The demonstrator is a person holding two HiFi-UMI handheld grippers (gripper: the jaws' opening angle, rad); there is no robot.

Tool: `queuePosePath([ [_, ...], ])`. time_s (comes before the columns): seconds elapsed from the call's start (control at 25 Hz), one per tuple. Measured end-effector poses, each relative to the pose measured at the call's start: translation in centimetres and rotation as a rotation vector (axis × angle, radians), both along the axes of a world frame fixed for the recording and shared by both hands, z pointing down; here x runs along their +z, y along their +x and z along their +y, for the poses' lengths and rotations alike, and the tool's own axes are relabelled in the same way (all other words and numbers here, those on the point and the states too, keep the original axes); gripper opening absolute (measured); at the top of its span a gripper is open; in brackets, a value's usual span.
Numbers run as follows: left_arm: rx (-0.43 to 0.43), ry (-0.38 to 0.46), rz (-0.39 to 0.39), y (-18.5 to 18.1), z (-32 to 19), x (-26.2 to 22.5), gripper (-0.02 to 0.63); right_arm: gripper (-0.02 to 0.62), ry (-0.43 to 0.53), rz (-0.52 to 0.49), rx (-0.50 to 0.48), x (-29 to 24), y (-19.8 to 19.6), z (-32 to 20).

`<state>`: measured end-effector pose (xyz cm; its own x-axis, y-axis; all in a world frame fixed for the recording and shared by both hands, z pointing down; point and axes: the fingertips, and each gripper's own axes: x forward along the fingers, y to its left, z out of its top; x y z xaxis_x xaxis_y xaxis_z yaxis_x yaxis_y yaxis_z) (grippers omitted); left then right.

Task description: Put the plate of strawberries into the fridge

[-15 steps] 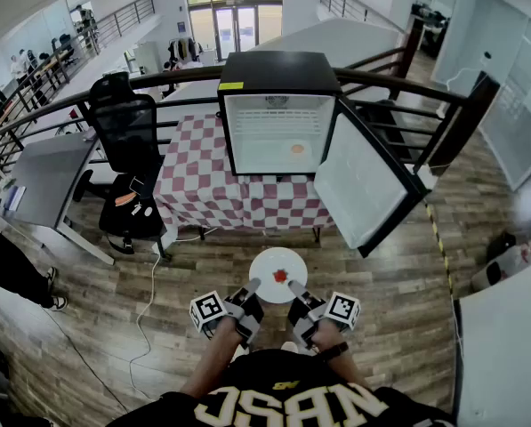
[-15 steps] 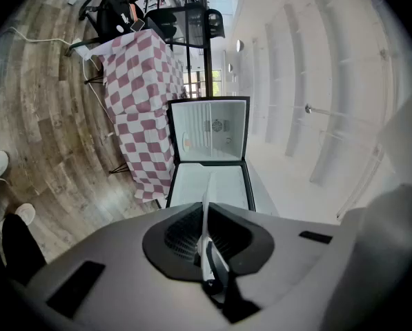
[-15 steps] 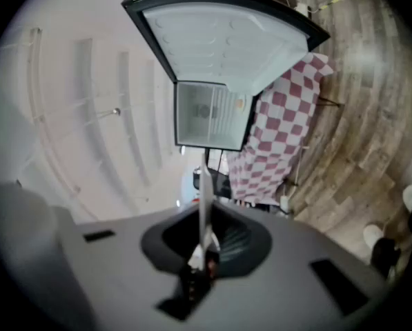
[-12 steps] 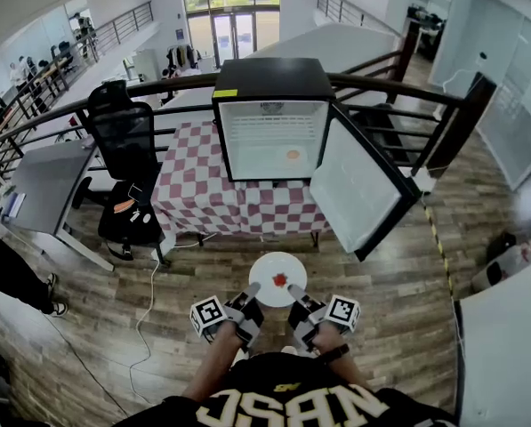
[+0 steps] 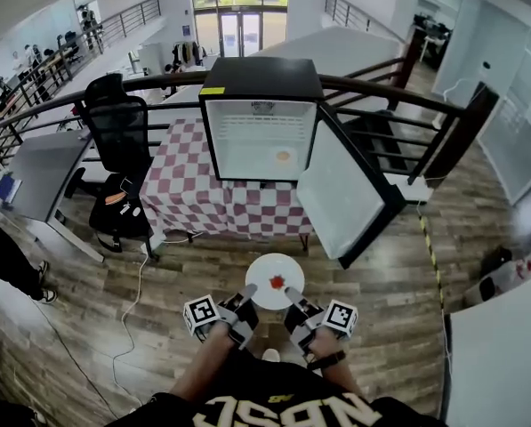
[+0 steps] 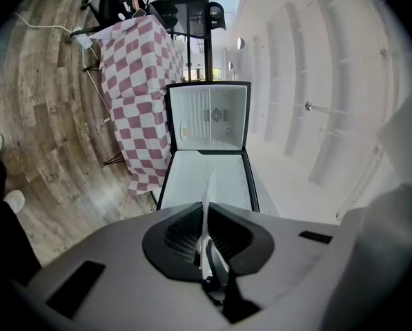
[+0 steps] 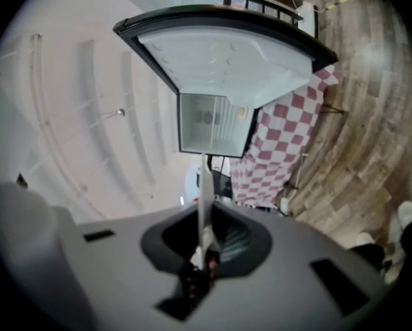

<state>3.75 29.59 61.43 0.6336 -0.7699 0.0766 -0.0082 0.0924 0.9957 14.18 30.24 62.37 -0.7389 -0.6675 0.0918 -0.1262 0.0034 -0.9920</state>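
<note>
One plate [image 5: 265, 272], left gripper [image 5: 247, 293] clamping left rim, right gripper [image 5: 291, 293] clamping right rim

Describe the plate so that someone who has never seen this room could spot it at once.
Find the black fridge, door open, on the table with the red-and-white checked cloth. In front of it, above the wooden floor, the left tool and right tool each pinch an edge of a round white plate. It alone is held in the air, with one red strawberry on it.

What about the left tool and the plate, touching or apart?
Touching. The left gripper view shows the left tool clamped on the plate, seen edge-on.
</note>
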Motion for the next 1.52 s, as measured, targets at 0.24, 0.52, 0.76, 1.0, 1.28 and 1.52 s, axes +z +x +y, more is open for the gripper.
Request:
queuePosePath([
  [0.24,-0.077,-0.04,0.012,-0.5,-1.0,0.6,0.032,0.043,-0.022,0.007,-0.007,0.9,-0.3,-1.2],
  [0.52,-0.074,-0.026,0.018,-2.0,-8.2,1.1,0.032,0.043,-0.015,0.005,0.022,1.7,-2.0,-8.5],
  [0.76,0.007,0.015,-0.015,-4.5,-16.6,-0.2,0.032,0.043,-0.004,-0.024,0.064,0.2,-4.8,-16.2],
  [1.0,0.028,0.032,-0.02,-8.3,-23.9,-1.2,0.032,0.043,0.012,-0.017,0.058,-0.4,-8.6,-23.6],
  [1.28,0.027,0.021,-0.009,-12.2,-30.1,-1.6,0.032,0.043,0.017,0.014,0.051,-1.0,-12.4,-29.9],
  [1.52,0.083,0.036,-0.027,-13.8,-33.2,-1.6,0.032,0.043,0.032,0.037,0.07,-0.7,-14.2,-32.7],
])
